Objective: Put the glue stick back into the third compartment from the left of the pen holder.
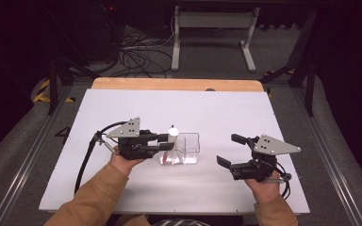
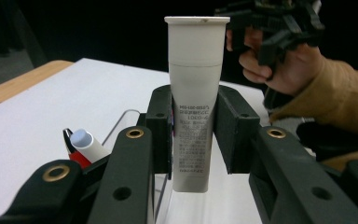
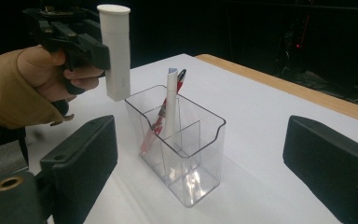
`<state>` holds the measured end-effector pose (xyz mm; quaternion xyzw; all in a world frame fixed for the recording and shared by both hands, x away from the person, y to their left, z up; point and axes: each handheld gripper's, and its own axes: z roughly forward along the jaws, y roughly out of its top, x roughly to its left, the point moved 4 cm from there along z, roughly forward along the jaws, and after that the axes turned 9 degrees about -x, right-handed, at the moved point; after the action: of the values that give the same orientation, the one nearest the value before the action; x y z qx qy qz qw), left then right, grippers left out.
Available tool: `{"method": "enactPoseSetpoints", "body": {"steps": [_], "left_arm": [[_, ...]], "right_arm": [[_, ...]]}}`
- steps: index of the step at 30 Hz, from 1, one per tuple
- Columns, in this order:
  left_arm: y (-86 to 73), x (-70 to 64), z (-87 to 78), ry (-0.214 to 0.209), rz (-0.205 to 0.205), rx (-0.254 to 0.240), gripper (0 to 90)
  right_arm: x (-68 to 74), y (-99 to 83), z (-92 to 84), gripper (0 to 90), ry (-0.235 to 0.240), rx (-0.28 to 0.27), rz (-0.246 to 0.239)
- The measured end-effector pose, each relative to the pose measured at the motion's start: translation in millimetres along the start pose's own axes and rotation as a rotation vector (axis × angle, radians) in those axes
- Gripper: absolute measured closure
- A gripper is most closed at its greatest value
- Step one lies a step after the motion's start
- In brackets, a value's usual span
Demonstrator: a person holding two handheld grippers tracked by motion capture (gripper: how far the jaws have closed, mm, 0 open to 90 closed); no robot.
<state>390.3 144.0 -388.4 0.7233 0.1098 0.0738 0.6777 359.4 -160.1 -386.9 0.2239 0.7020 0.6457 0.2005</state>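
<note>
L gripper [image 1: 166, 142] clamped a white tube [image 2: 196, 107] upright, cap up, just above the rim of a clear divided organizer [image 3: 186, 140] at table [image 1: 122, 108] centre; two pens [image 3: 170, 100] leaned inside. R gripper [image 1: 229, 149] held off to the side, jaws wide, empty.

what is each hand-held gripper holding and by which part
The left hand-held gripper clamps a white tube upright by its lower body, cap up. The right hand-held gripper is open, holding nothing.

White tube [image 2: 195, 116]: print too small to read. Clear organiser [image 2: 121, 122] beneath left gripper [image 2: 194, 133]: mostly hidden behind its jaws.
</note>
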Motion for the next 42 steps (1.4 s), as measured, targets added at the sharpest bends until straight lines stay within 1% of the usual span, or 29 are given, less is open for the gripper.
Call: {"method": "enactPoseSetpoints", "body": {"steps": [2, 5, 7, 11, 12, 15, 18, 19, 20, 23, 25, 26, 28, 29, 32, 34, 35, 37, 40, 42], "left_arm": [[-0.3, 0.0, 1.9, 0.013, -0.004, -0.001, 69.4], [-0.4, -1.4, 6.2, 0.036, -0.016, -0.032, 69.4], [0.3, -0.5, 8.2, 0.050, -0.022, -0.063, 69.3], [0.0, 0.4, 11.5, 0.081, -0.046, -0.087, 69.4], [-0.2, 0.3, 13.0, 0.083, -0.056, -0.101, 69.4], [-0.3, 0.1, 16.0, 0.095, -0.059, -0.105, 69.4], [-0.7, -0.3, 18.6, 0.113, -0.050, -0.106, 69.3], [-1.1, -0.5, 19.8, 0.122, -0.045, -0.106, 69.3], [-1.7, 0.0, 21.0, 0.139, -0.032, -0.100, 69.3], [-4.0, -1.3, 25.6, 0.163, -0.029, -0.091, 69.3], [-4.6, -1.4, 26.8, 0.167, -0.028, -0.087, 69.3], [-5.3, -1.9, 29.8, 0.178, -0.029, -0.096, 69.3], [-5.8, -2.0, 32.4, 0.201, -0.032, -0.096, 69.3], [-5.9, -1.7, 33.6, 0.208, -0.025, -0.097, 69.3], [-6.8, -3.6, 38.8, 0.213, -0.016, -0.103, 69.3], [-7.7, -6.1, 42.9, 0.211, -0.017, -0.108, 69.3], [-8.1, -6.4, 44.8, 0.216, -0.010, -0.111, 69.3], [-9.8, -7.4, 48.4, 0.226, -0.011, -0.111, 69.2], [-13.3, -6.9, 52.9, 0.251, -0.019, -0.114, 69.2], [-15.9, -6.8, 55.8, 0.257, -0.024, -0.119, 69.2]], "right_arm": [[-0.1, 0.1, 0.6, 10.5, 0.002, 0.002, 0.002], [-0.1, 0.3, 1.5, 10.5, 0.005, 0.001, 0.002], [-0.6, 0.5, 1.7, 10.5, 0.005, 0.000, 0.000], [-0.6, 0.7, 1.7, 10.5, 0.006, -0.001, 0.002], [-0.7, 0.6, 1.9, 10.5, 0.006, -0.001, 0.000], [-0.6, 0.6, 1.8, 10.4, 0.007, 0.000, 0.004], [-0.6, 0.7, 1.8, 10.4, 0.008, -0.001, 0.004], [-0.6, 0.6, 1.8, 10.5, 0.009, -0.001, 0.004], [-0.6, 0.6, 2.0, 10.4, 0.009, -0.001, 0.004], [-0.5, 0.5, 2.2, 10.5, 0.009, -0.001, 0.001], [-0.2, 0.6, 2.0, 10.5, 0.009, -0.001, 0.003], [-0.5, 0.6, 2.0, 10.5, 0.009, -0.001, 0.001], [-0.6, 0.7, 1.7, 10.5, 0.009, -0.001, 0.005], [-0.7, 0.6, 1.5, 10.5, 0.008, 0.000, 0.003], [-0.8, 0.8, 1.1, 10.5, 0.010, -0.003, 0.007], [-1.0, 0.9, 0.9, 10.5, 0.009, -0.004, 0.006], [-1.0, 1.0, 0.8, 10.5, 0.009, -0.004, 0.008], [-0.8, 1.0, 0.8, 10.5, 0.010, -0.005, 0.009], [-0.6, 1.1, 0.7, 10.5, 0.010, -0.005, 0.009], [-0.8, 1.1, 0.4, 10.5, 0.010, -0.005, 0.009]]}}
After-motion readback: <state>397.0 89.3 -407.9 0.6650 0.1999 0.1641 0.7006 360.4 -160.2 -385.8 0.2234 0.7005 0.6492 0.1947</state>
